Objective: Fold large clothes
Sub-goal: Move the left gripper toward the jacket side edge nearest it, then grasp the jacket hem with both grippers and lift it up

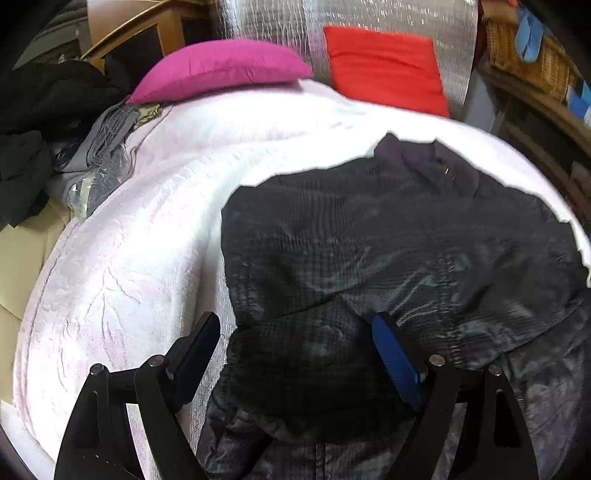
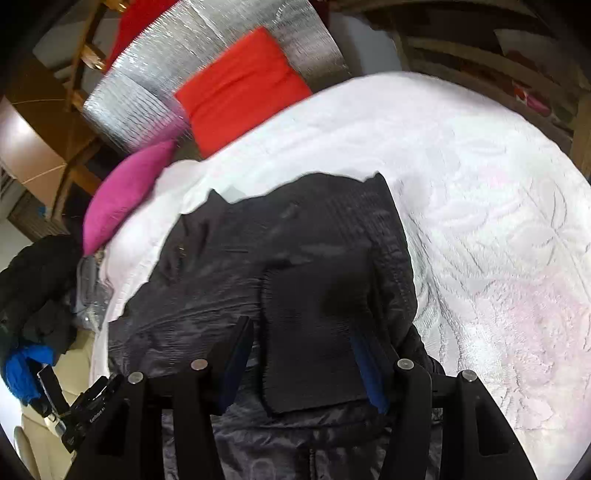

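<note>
A dark quilted jacket (image 1: 388, 236) lies spread on a white quilted bedspread (image 1: 147, 221), collar toward the far side. My left gripper (image 1: 295, 332) is open, its fingers standing on either side of a folded-over part of the jacket at its near left edge. In the right wrist view the jacket (image 2: 221, 266) lies on the bedspread (image 2: 480, 206). My right gripper (image 2: 301, 336) is open, its fingers on either side of the knit cuff (image 2: 314, 332) of a sleeve folded across the jacket. Neither gripper holds fabric.
A magenta pillow (image 1: 218, 70) and a red cushion (image 1: 388, 70) lie at the head of the bed against a silver padded panel (image 1: 277, 22). A pile of dark and grey clothes (image 1: 44, 122) lies at the left. A wicker basket (image 1: 524, 59) stands at right.
</note>
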